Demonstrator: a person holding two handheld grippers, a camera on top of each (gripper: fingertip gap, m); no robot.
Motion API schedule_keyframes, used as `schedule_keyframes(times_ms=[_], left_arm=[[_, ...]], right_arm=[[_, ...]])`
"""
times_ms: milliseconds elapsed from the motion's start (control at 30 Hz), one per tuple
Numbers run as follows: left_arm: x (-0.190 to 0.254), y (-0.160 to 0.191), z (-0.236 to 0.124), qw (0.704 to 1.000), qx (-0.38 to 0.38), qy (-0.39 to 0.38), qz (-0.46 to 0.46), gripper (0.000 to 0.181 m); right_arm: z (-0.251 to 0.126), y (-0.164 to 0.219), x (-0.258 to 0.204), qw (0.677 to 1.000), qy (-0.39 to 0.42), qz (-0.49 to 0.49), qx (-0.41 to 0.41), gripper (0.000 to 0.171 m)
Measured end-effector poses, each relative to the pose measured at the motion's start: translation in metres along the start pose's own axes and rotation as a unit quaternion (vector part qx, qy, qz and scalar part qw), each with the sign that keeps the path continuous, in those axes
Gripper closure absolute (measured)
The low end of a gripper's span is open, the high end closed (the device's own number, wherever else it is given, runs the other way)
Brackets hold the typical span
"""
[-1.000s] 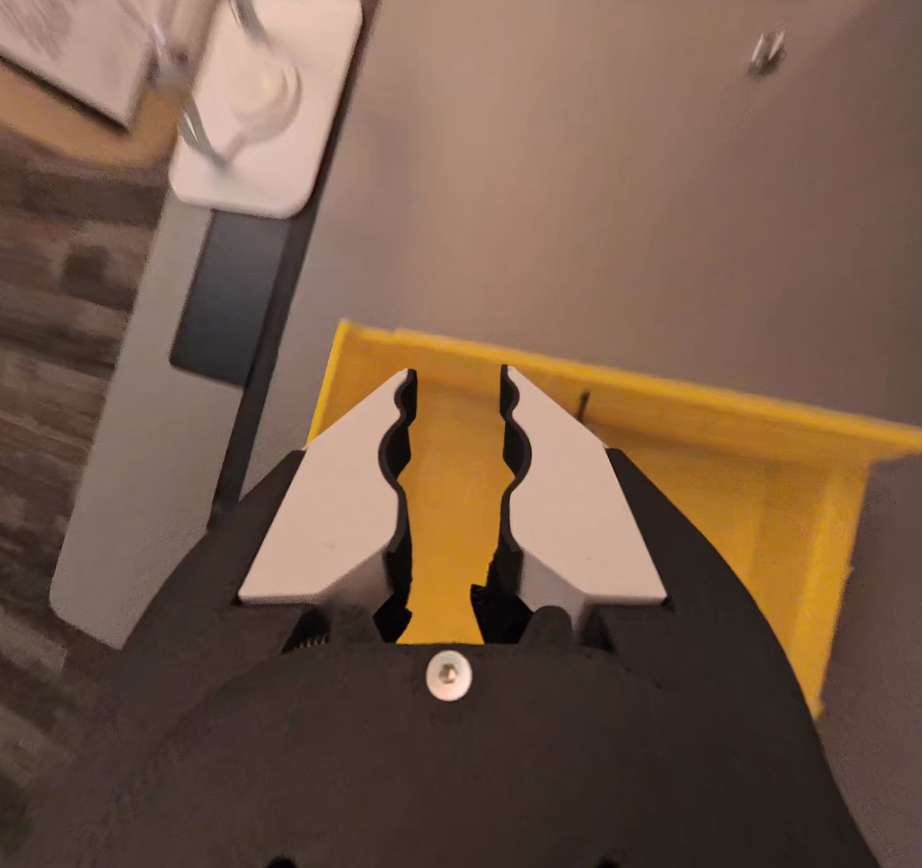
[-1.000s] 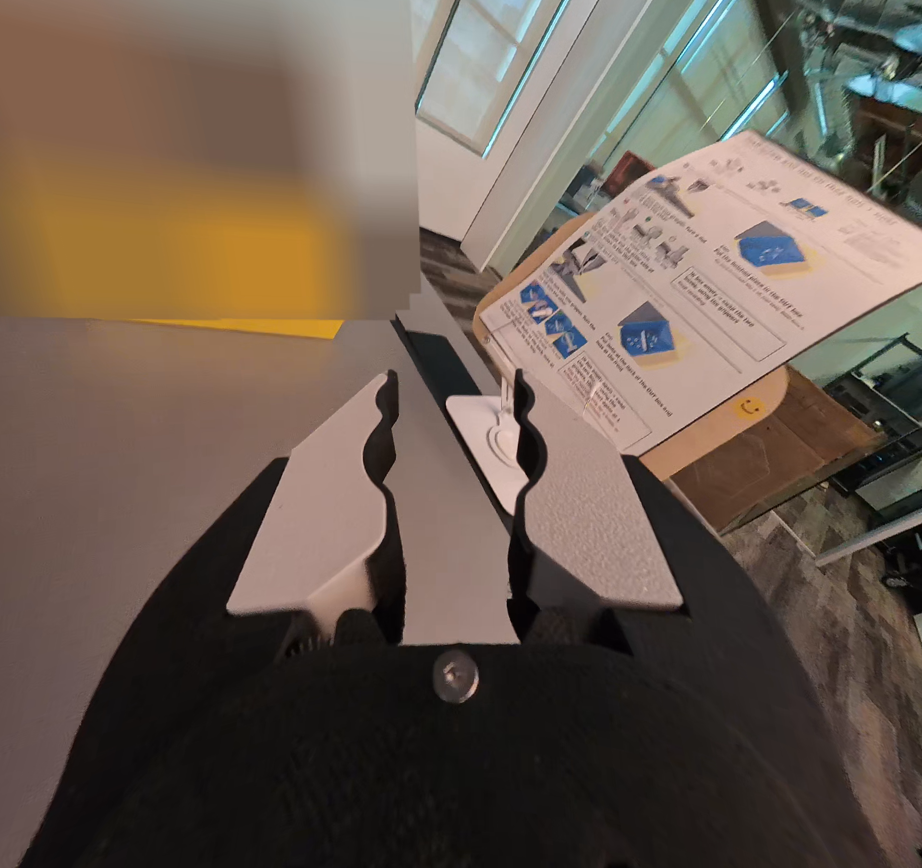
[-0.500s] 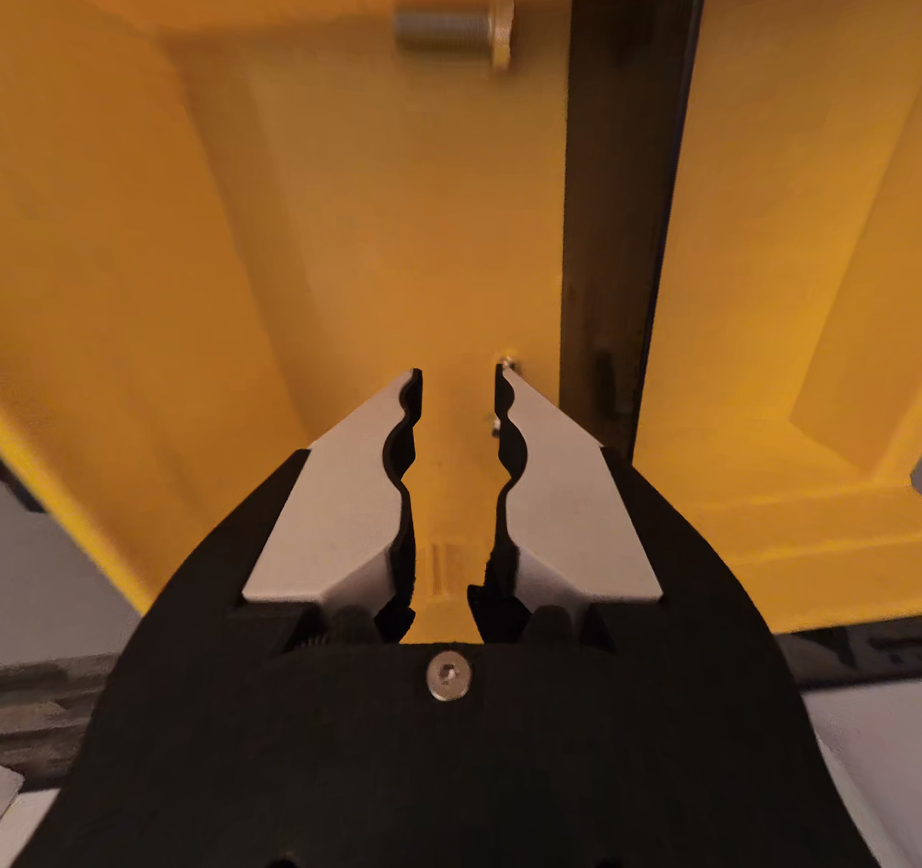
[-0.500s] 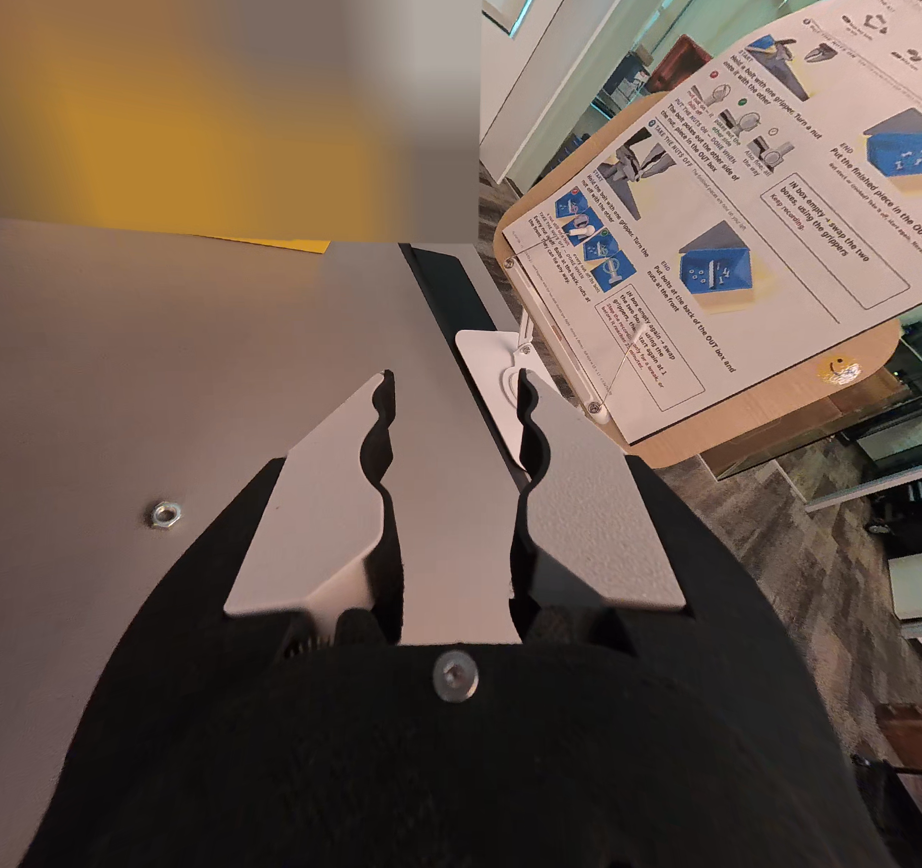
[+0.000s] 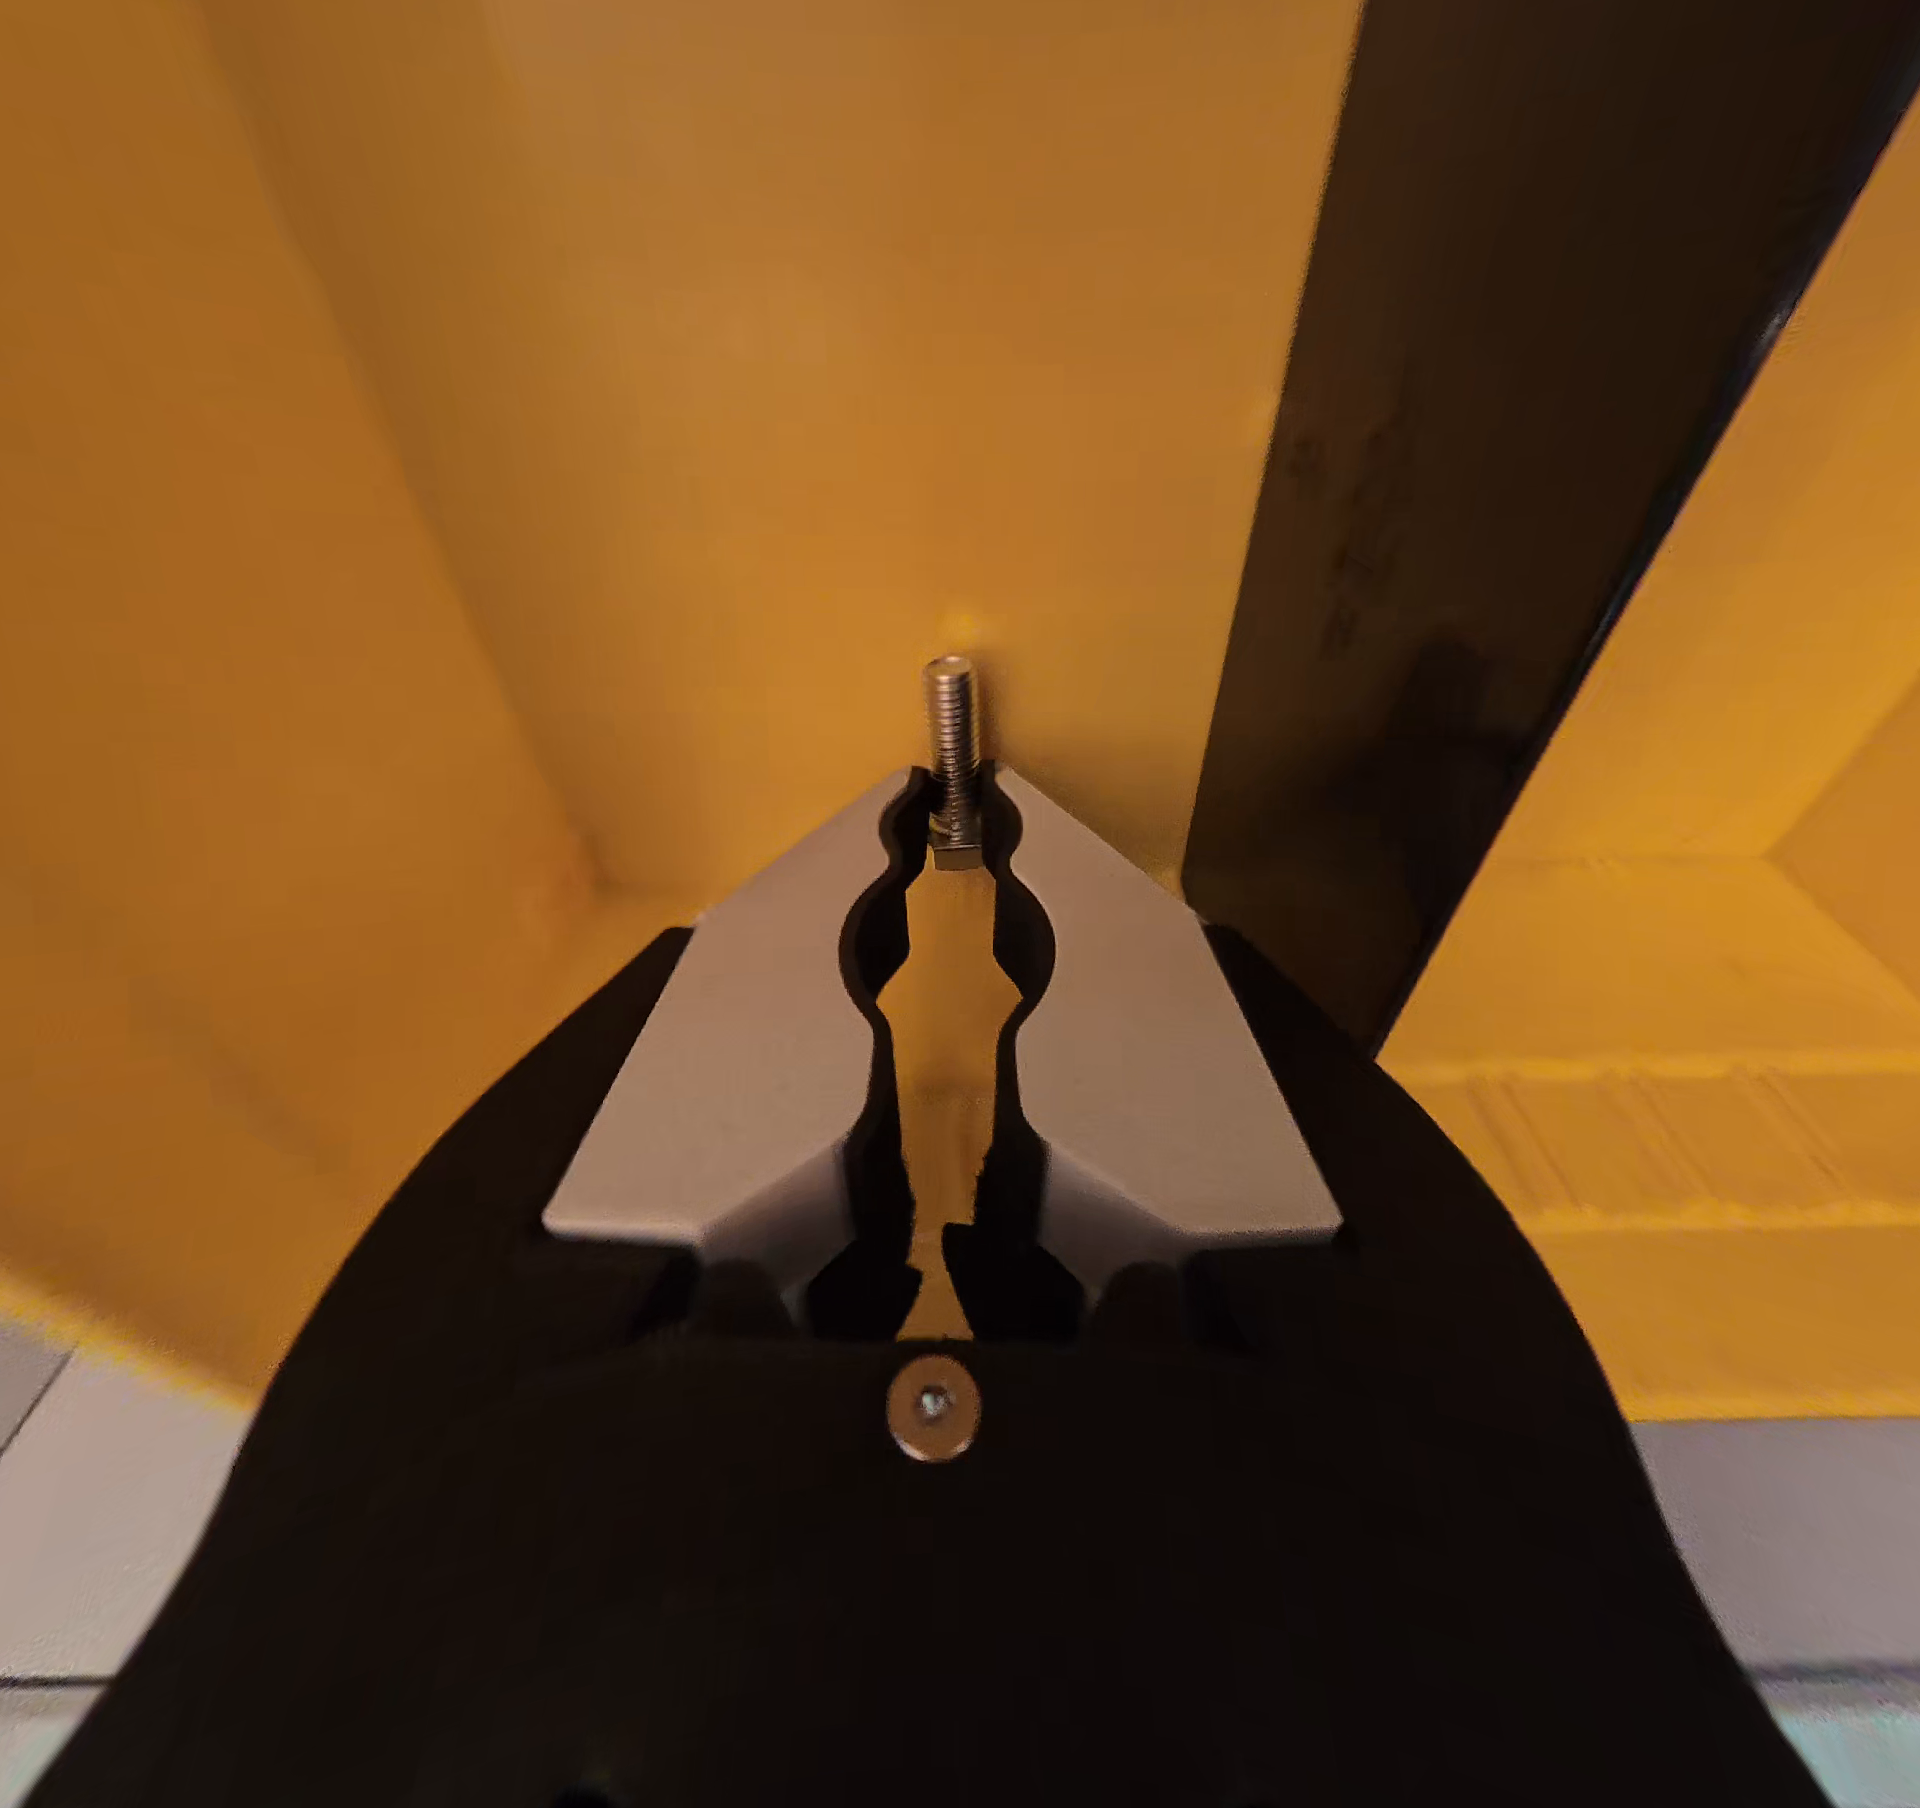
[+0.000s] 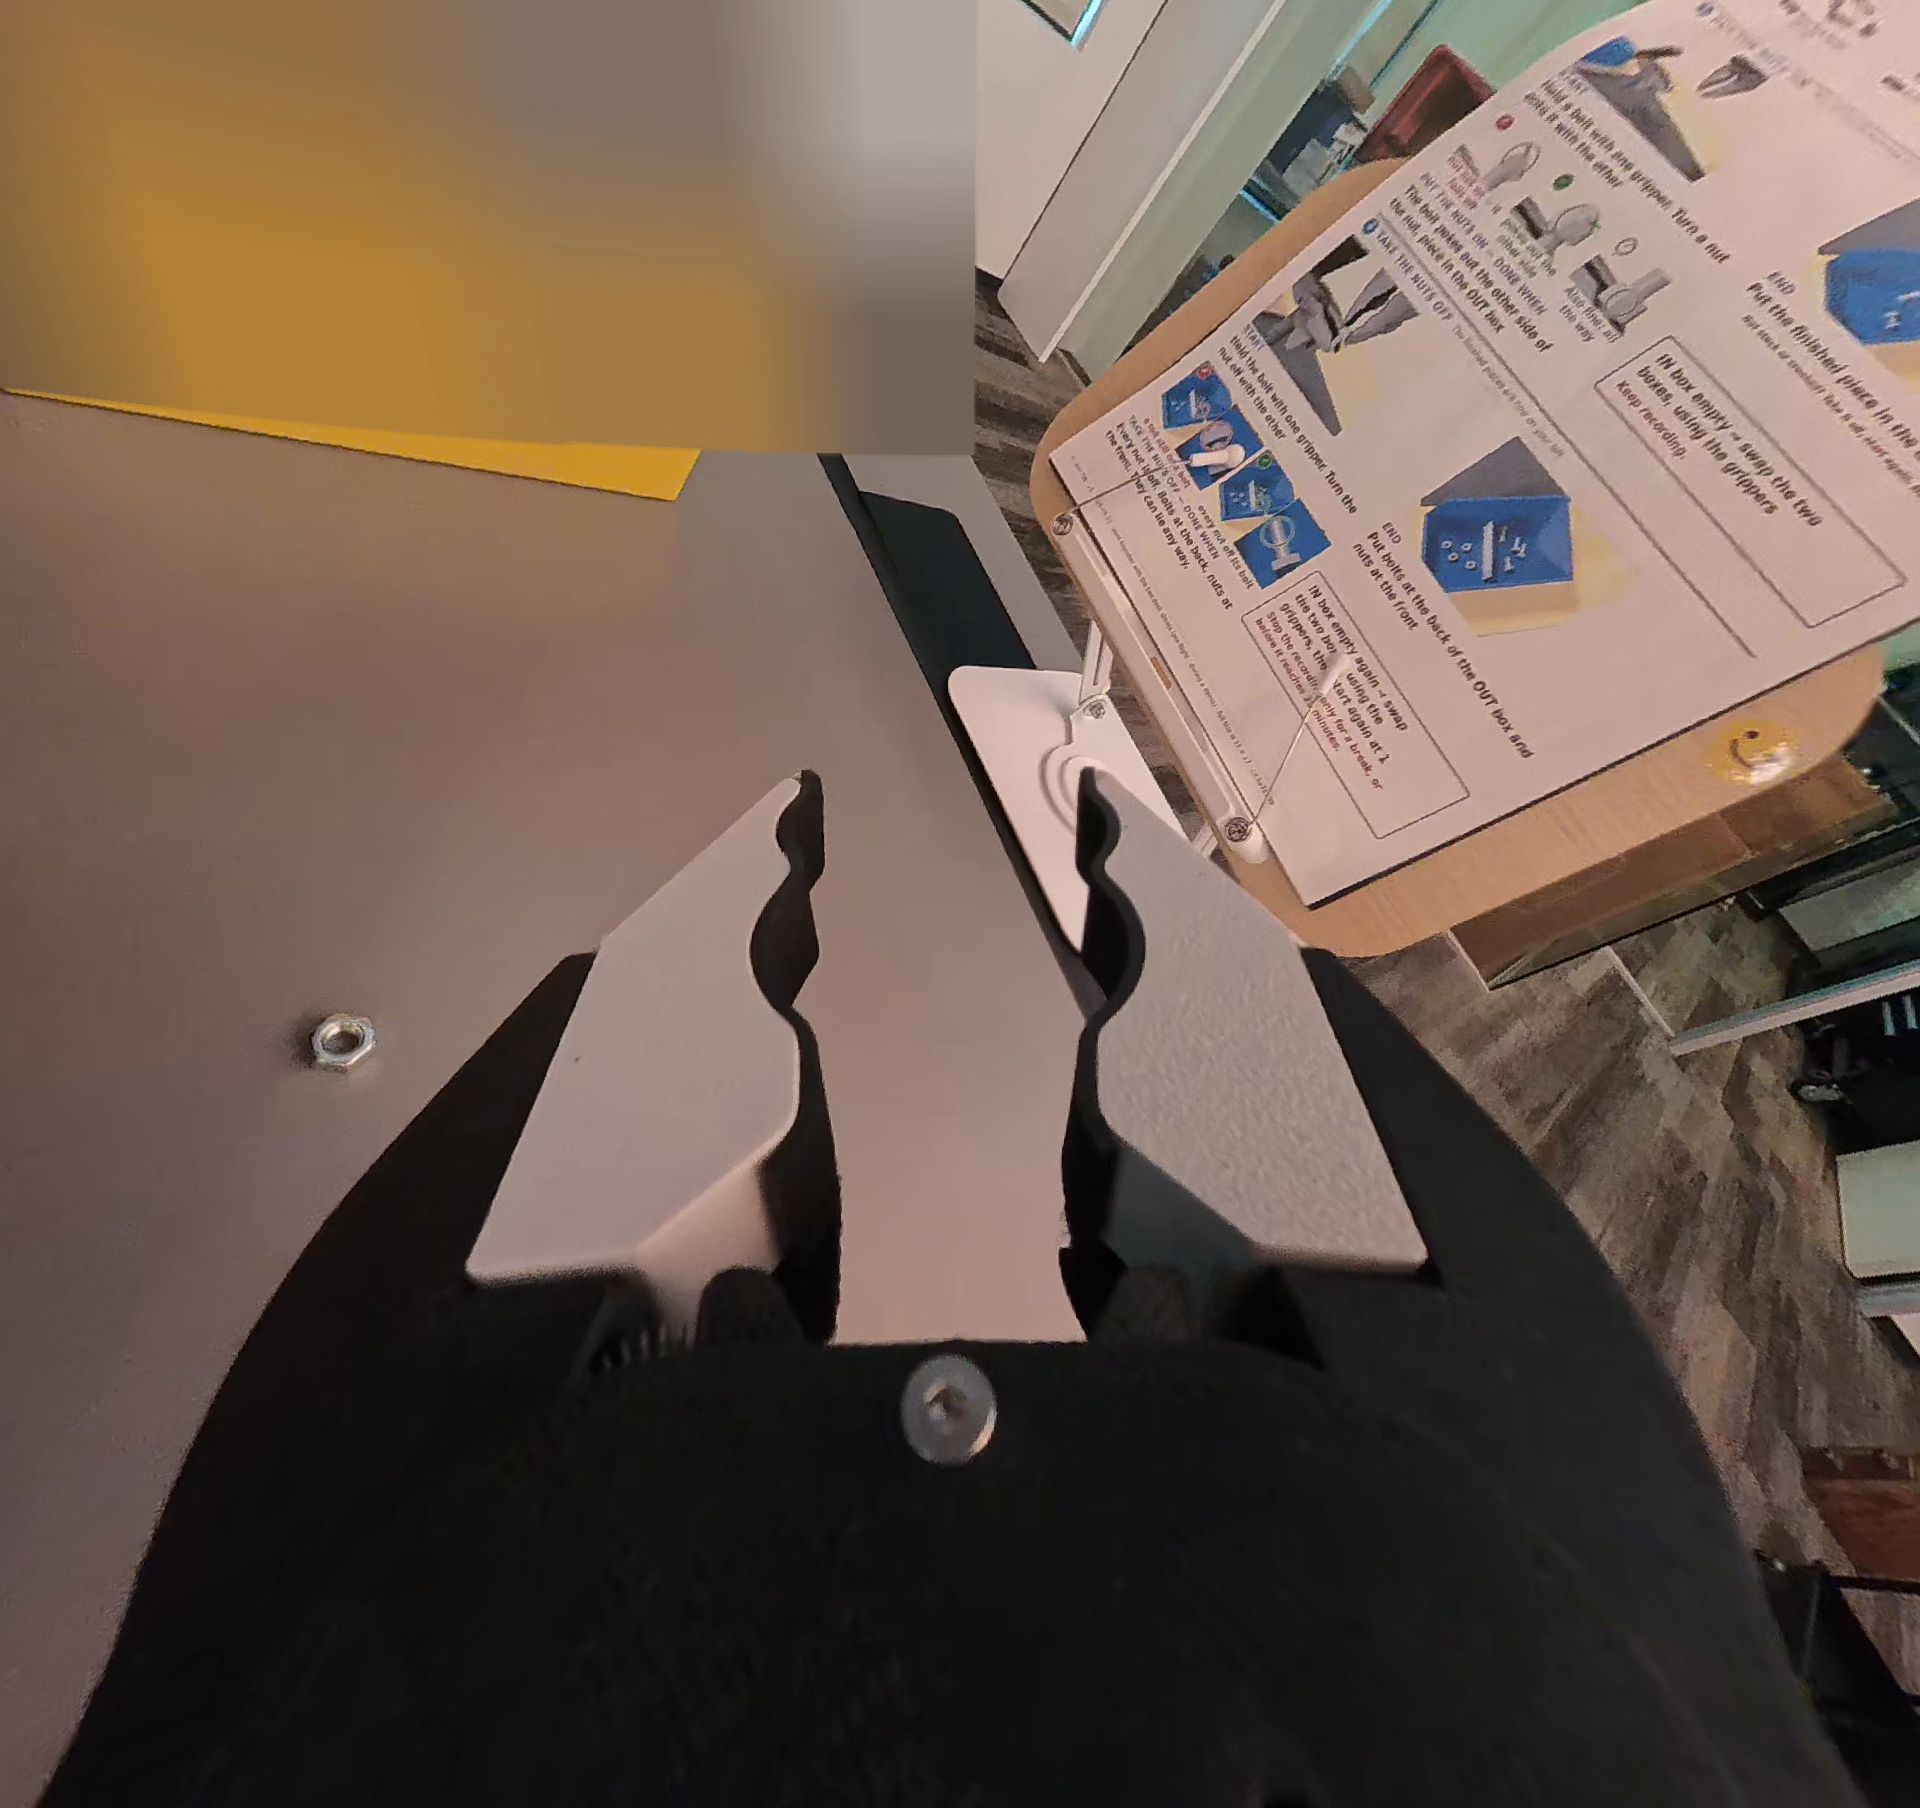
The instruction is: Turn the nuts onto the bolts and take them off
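In the left wrist view my left gripper is shut on a small silver bolt inside the yellow box. The tips clamp the bolt near its head, and the threaded end points away from me. In the right wrist view my right gripper is open and empty above the grey table. A single silver nut lies on the table to the left of the right gripper, apart from it.
A dark divider splits the yellow box to the right of the bolt. A corner of the yellow box shows at the table's far side. A printed instruction sheet on a board with a white stand base sits beyond the table's right edge. One gripper's finger ends stand about 55 cm off the other's. The single silver nut lies some 20 cm from my right tips, 45 cm from my left tips.
My left gripper went down into the yellow box, closed its jaws and took hold of a bolt. My right gripper stayed open and shifted slightly, bringing the nut into view.
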State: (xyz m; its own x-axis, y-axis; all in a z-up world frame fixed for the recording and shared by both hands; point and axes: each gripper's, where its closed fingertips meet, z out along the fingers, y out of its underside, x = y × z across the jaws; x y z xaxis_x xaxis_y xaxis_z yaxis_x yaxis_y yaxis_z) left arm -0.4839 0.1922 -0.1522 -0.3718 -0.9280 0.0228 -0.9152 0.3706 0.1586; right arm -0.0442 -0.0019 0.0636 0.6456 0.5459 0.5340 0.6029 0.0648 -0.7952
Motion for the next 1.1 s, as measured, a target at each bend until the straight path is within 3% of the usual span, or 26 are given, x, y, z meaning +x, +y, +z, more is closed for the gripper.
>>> schedule_keyframes(times_ms=[100, 200, 300, 367, 433, 600, 800, 967, 1100], left_arm=[[-0.015, -0.003, -0.027, 0.996, 0.044, -0.064, -0.052, 0.174], [-0.029, -0.036, -0.092, 0.962, 0.190, -0.136, -0.143, 0.174], [-0.020, -0.106, -0.182, 0.868, 0.413, -0.155, -0.226, 0.174], [0.007, -0.160, -0.234, 0.802, 0.537, -0.107, -0.239, 0.174], [0.039, -0.213, -0.267, 0.758, 0.610, -0.056, -0.225, 0.174], [0.089, -0.319, -0.302, 0.717, 0.678, -0.002, -0.162, 0.174], [0.115, -0.386, -0.311, 0.707, 0.696, 0.036, -0.122, 0.173], [0.118, -0.400, -0.313, 0.685, 0.718, 0.051, -0.111, 0.174], [0.118, -0.398, -0.311, 0.686, 0.718, 0.069, -0.093, 0.173]], right_arm=[[-0.011, -0.008, 0.004, 1.000, 0.011, 0.000, 0.017, 0.123], [-0.018, -0.020, 0.007, 0.998, 0.015, 0.029, 0.050, 0.124], [-0.015, -0.038, 0.001, 0.992, -0.008, 0.082, 0.099, 0.126], [-0.011, -0.054, -0.010, 0.983, -0.043, 0.124, 0.131, 0.126], [-0.009, -0.074, -0.023, 0.966, -0.087, 0.173, 0.171, 0.128], [-0.019, -0.106, -0.037, 0.908, -0.182, 0.288, 0.243, 0.130], [-0.035, -0.108, -0.039, 0.840, -0.289, 0.376, 0.262, 0.134], [-0.031, -0.100, -0.053, 0.850, -0.318, 0.356, 0.221, 0.136], [-0.018, -0.094, -0.052, 0.862, -0.296, 0.357, 0.202, 0.143]])
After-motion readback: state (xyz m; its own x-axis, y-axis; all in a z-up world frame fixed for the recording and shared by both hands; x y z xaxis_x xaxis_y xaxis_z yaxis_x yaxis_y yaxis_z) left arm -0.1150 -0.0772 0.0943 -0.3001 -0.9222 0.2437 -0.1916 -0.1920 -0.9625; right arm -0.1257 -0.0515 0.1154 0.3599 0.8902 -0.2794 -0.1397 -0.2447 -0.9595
